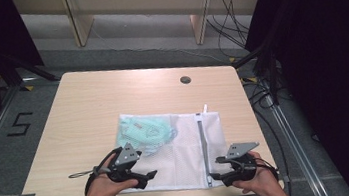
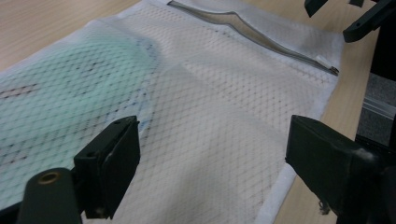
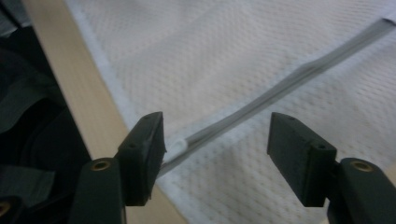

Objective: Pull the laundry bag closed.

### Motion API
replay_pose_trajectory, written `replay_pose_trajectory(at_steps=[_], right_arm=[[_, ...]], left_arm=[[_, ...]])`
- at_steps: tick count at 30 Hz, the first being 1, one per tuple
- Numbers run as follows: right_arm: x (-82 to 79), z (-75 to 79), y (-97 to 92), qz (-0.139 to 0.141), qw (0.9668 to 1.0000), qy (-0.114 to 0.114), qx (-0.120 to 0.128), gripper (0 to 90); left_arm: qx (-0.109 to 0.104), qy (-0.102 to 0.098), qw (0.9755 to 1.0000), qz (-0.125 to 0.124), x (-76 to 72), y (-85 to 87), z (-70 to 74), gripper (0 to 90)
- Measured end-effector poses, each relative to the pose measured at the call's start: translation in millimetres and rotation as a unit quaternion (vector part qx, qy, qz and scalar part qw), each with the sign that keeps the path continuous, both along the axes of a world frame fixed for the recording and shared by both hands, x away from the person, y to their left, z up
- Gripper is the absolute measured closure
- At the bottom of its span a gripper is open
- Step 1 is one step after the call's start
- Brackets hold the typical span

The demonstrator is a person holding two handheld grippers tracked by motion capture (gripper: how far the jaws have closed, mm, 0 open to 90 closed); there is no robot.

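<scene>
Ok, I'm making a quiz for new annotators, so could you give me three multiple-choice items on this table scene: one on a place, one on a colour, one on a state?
1. Where does the white mesh laundry bag lie on the light wooden table?
A. at the far edge
B. at the near edge, between the two tools
C. on the floor

2. What colour is the soft item inside the bag?
A. mint green
B. red
C. black

3. How does the right tool stand at the grey zipper?
A. shut on the table edge
B. lifted far above the bag
C. jaws apart, astride the zipper's end

Answers: 1 B, the high view shows the bag by the person's hands. 2 A, green shows through the mesh. 3 C, the right gripper view shows a gap between the jaws.
</scene>
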State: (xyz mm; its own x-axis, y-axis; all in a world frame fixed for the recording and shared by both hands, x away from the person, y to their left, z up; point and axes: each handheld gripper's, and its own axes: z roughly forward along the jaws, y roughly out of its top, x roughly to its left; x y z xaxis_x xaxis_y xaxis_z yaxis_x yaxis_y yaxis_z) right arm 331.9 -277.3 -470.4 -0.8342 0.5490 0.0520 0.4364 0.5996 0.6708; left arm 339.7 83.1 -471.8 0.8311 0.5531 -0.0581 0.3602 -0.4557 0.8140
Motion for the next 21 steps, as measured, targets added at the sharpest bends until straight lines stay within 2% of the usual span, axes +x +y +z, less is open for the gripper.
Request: replay_pose_trajectory(at_steps=[1, 2, 3, 6, 7, 9, 10, 12, 13, 14, 15, 16, 17, 18, 19, 21], right_arm=[[-1.0, -2.3, 3.6, 0.016, 0.9998, 0.009, -0.009, 42.8], [0.9, -2.4, 3.8, 0.032, 0.9991, 0.002, -0.026, 43.9], [-0.9, -3.3, 6.4, 0.031, 0.9990, 0.017, -0.026, 44.2], [0.7, -4.8, 7.8, 0.038, 0.9986, 0.016, -0.033, 44.3], [1.4, -7.1, 9.8, 0.040, 0.9983, 0.027, -0.034, 45.4], [2.9, -6.8, 9.8, 0.050, 0.9971, 0.033, -0.047, 46.6], [2.5, -8.7, 11.7, 0.053, 0.9970, 0.035, -0.045, 47.2], [2.8, -10.0, 12.9, 0.055, 0.9970, 0.033, -0.044, 47.6], [5.3, -8.8, 13.9, 0.080, 0.9945, 0.033, -0.058, 49.4], [4.8, -9.1, 15.6, 0.084, 0.9941, 0.035, -0.059, 50.2], [4.8, -9.1, 15.6, 0.084, 0.9941, 0.035, -0.059, 50.2], [4.9, -9.7, 17.1, 0.086, 0.9939, 0.036, -0.060, 51.0], [5.5, -10.1, 18.2, 0.091, 0.9933, 0.038, -0.060, 51.8], [5.9, -10.2, 19.4, 0.094, 0.9928, 0.040, -0.063, 52.3], [6.3, -10.9, 20.5, 0.094, 0.9927, 0.043, -0.062, 53.1], [7.6, -12.2, 22.1, 0.102, 0.9912, 0.049, -0.068, 54.8]], left_arm=[[0.000, -0.003, 1.0000, -0.009, -0.1, -4.9, -2.3, 17.2], [0.000, -0.003, 1.0000, -0.009, -0.1, -4.9, -2.3, 17.2], [-0.004, 0.000, 1.0000, -0.006, -1.0, -8.0, -3.4, 17.2], [-0.006, 0.005, 0.9999, -0.014, -0.9, -13.6, -5.6, 17.3], [-0.033, 0.032, 0.9989, -0.012, -1.6, -17.7, -6.2, 17.3], [-0.034, 0.029, 0.9989, -0.016, -2.9, -20.0, -6.2, 17.4], [-0.024, 0.018, 0.9993, -0.023, -4.1, -21.5, -5.6, 17.5], [-0.035, 0.021, 0.9990, -0.021, -6.9, -25.5, -6.4, 17.5], [-0.034, 0.017, 0.9990, -0.022, -7.8, -27.1, -6.4, 17.5], [-0.017, 0.013, 0.9993, -0.029, -8.0, -27.3, -5.4, 17.4], [-0.017, 0.009, 0.9995, -0.026, -9.8, -29.9, -6.4, 17.4], [-0.011, 0.012, 0.9992, -0.035, -9.8, -30.9, -6.8, 17.4], [-0.007, -0.003, 0.9992, -0.040, -9.4, -32.2, -7.7, 17.4], [-0.010, 0.011, 0.9992, -0.038, -10.9, -33.7, -7.9, 17.3], [-0.014, 0.010, 0.9991, -0.039, -11.3, -35.2, -9.3, 17.2], [-0.008, 0.002, 0.9988, -0.048, -10.2, -36.1, -9.2, 17.3]])
